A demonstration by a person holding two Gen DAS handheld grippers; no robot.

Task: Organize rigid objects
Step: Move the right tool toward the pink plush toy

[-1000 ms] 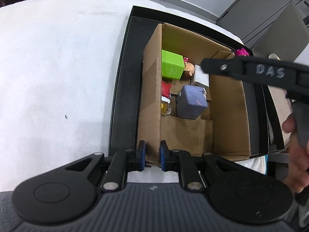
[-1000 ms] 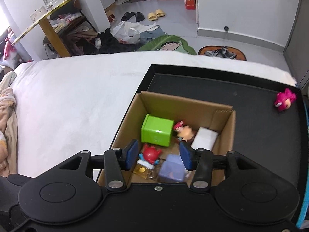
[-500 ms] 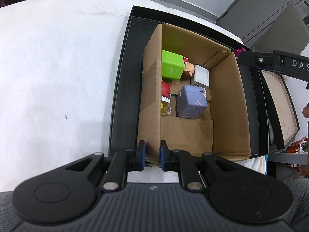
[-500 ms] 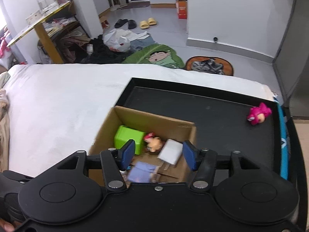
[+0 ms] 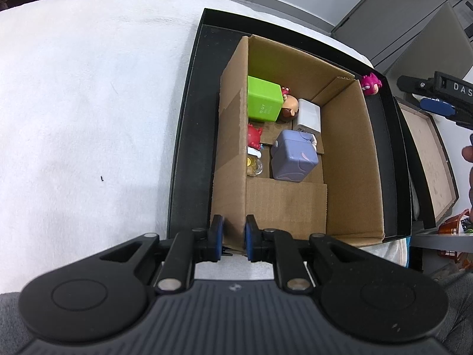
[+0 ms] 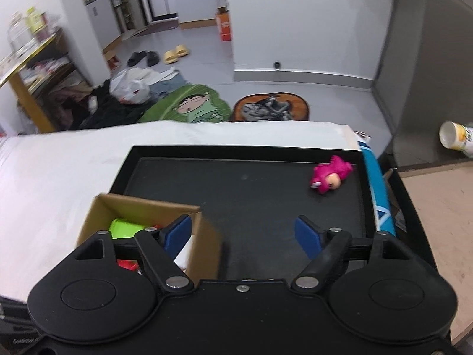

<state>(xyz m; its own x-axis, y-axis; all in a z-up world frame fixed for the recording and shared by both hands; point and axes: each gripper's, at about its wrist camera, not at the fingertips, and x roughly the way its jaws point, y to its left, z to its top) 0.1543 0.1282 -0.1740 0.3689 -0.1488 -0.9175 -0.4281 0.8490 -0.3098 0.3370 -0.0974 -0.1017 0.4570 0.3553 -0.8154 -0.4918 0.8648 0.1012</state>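
A cardboard box (image 5: 348, 159) stands in a black tray (image 5: 192, 136) on a white cloth. It holds a green cube (image 5: 263, 100), a purple cube (image 5: 292, 156), a white block (image 5: 309, 115), a red figure (image 5: 254, 136) and a small doll. My left gripper (image 5: 232, 238) is shut on the box's near-left wall. A pink toy (image 6: 329, 179) lies at the tray's (image 6: 266, 195) far right, outside the box (image 6: 204, 251); it also shows in the left wrist view (image 5: 371, 84). My right gripper (image 6: 244, 236) is open and empty, above the tray, well short of the pink toy.
The white cloth (image 5: 88, 118) covers the table left of the tray. A second shallow tray with a brown bottom (image 5: 425, 159) sits to the right. The floor beyond holds clothes, bags and a paper cup (image 6: 455, 134).
My right gripper has moved right, out from over the box, and opened wider; it now faces the pink toy. The left gripper has stayed shut on the box wall.
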